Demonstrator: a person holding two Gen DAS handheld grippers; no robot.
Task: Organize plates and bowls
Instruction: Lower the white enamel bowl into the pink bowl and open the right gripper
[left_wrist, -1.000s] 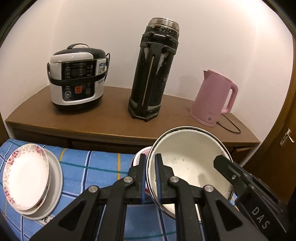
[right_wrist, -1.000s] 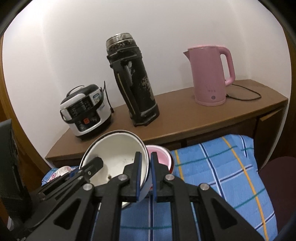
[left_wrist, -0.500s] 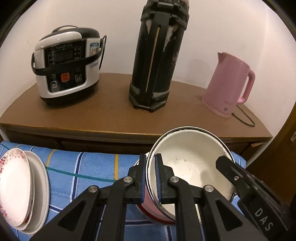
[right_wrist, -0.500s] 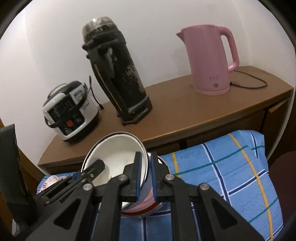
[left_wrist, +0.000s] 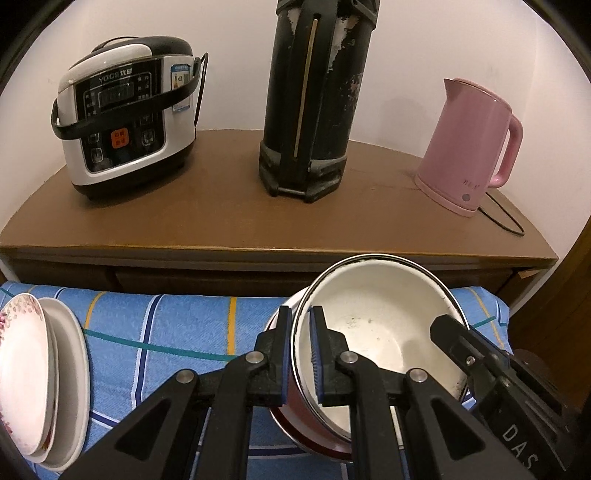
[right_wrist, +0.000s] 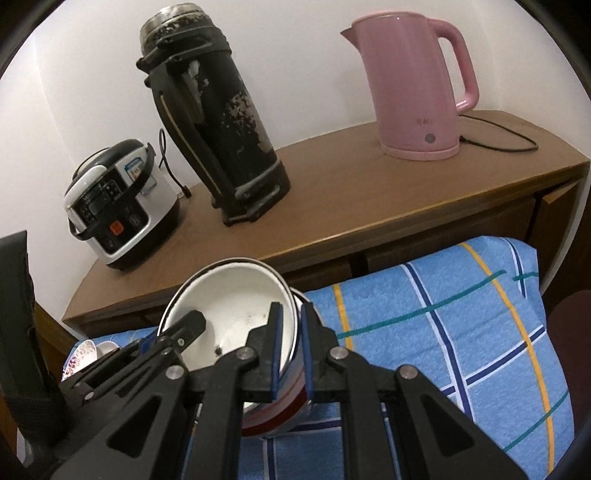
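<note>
Behind everything, a pale wall backs a brown wooden cabinet (left_wrist: 229, 221) that crosses the upper half of both views, and along its top stand a rice cooker (left_wrist: 127, 114) at the upper left, a tall black thermos (left_wrist: 314, 96) in the middle and a pink kettle (left_wrist: 471, 147) at the right with its cord trailing toward the cabinet's right edge. Wide bare strips of wood lie between these three. Below the cabinet's front edge runs a blue checked cloth (left_wrist: 177, 328), open through its middle in the left wrist view and across the whole right side in the right wrist view. At the cloth's left edge a flowered plate (left_wrist: 20, 369) rests on a plain white plate (left_wrist: 72, 376), both cut by the frame. A white bowl (left_wrist: 380, 332) sits tilted in a red bowl (left_wrist: 291, 413) at lower centre, close to the cabinet's front. The left gripper (left_wrist: 300, 354) is clenched on the white bowl's left rim, one pad inside and one outside. The right gripper (right_wrist: 290, 354) is likewise clamped on the opposite rim, its outer pad beside the red bowl's wall.
</note>
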